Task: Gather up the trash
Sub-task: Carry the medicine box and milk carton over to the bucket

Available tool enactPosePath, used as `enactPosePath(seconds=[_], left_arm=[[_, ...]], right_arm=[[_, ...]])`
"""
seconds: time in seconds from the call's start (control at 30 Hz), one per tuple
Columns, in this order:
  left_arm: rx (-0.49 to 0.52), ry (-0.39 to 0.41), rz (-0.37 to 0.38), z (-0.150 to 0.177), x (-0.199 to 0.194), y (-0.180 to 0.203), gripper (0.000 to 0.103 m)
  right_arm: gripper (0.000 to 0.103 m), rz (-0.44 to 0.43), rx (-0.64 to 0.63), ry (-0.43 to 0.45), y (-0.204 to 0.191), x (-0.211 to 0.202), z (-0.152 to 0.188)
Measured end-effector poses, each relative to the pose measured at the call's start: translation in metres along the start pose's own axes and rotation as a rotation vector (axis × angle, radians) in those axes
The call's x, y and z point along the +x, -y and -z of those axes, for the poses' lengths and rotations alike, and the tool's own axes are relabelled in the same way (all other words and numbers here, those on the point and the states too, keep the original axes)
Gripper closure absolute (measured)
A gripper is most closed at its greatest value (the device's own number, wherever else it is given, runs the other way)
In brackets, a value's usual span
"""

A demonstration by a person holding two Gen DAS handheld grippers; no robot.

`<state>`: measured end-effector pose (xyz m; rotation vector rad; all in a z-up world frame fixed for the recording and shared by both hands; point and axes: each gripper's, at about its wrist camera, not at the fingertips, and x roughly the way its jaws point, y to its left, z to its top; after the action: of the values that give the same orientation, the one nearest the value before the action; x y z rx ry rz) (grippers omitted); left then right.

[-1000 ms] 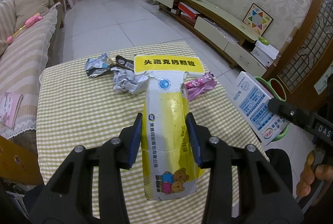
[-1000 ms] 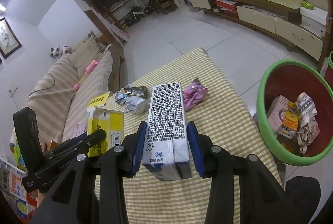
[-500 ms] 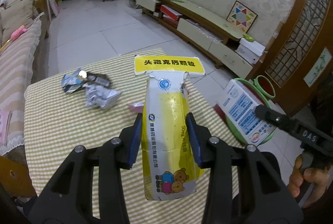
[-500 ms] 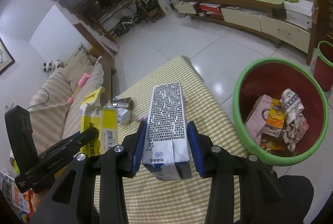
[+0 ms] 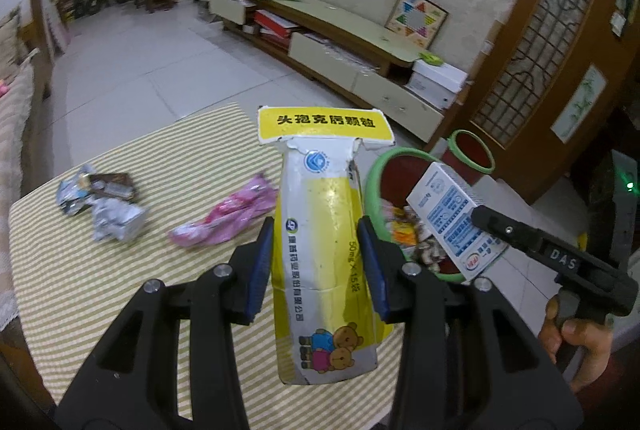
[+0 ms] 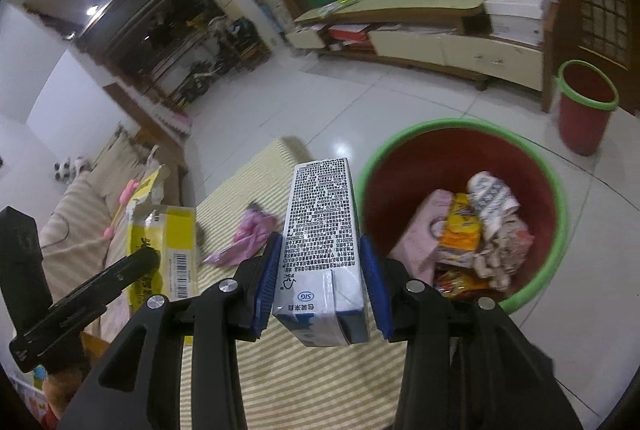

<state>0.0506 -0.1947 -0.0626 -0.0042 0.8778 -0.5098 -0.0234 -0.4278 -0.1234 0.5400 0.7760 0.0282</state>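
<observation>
My left gripper (image 5: 316, 250) is shut on a torn yellow and white medicine box (image 5: 324, 230), held above the striped table (image 5: 120, 294). My right gripper (image 6: 320, 266) is shut on a white and blue milk carton (image 6: 320, 226), held over the table's right edge beside the green-rimmed red trash bin (image 6: 552, 186), which holds several wrappers. In the left wrist view the carton (image 5: 452, 214) hangs over the bin (image 5: 376, 170). A pink wrapper (image 5: 228, 218) and crumpled silver wrappers (image 5: 100, 202) lie on the table.
A smaller red bin (image 6: 584, 106) stands on the tiled floor near a low TV cabinet (image 6: 440, 30). A striped sofa (image 6: 76, 206) lies to the left of the table. The floor beyond the table is open tile.
Both grippers have swung to the right toward the big bin, still holding their boxes. The bin now looms larger in the right wrist view and the carton is over its rim.
</observation>
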Motion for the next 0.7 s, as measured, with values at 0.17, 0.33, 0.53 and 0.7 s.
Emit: enactPosePath(seconds=[0.17, 0.33, 0.53, 0.7], left_arm=[[0.027, -0.015, 0.055, -0.012, 0.018, 0.028, 0.063], [0.029, -0.037, 0.102, -0.022, 0.038, 0.046, 0.063], [0.044, -0.072, 0.143, -0.033, 0.068, 0.074, 0.063], [0.063, -0.12, 0.162, -0.031, 0.093, 0.091, 0.063]], right_arm=[[0.064, 0.046, 0.054, 0.036, 0.03, -0.012, -0.007], [0.064, 0.085, 0.088, 0.064, 0.056, -0.023, -0.013], [0.064, 0.122, 0.114, 0.083, 0.083, -0.027, -0.024], [0.064, 0.137, 0.142, 0.087, 0.099, -0.028, -0.027]])
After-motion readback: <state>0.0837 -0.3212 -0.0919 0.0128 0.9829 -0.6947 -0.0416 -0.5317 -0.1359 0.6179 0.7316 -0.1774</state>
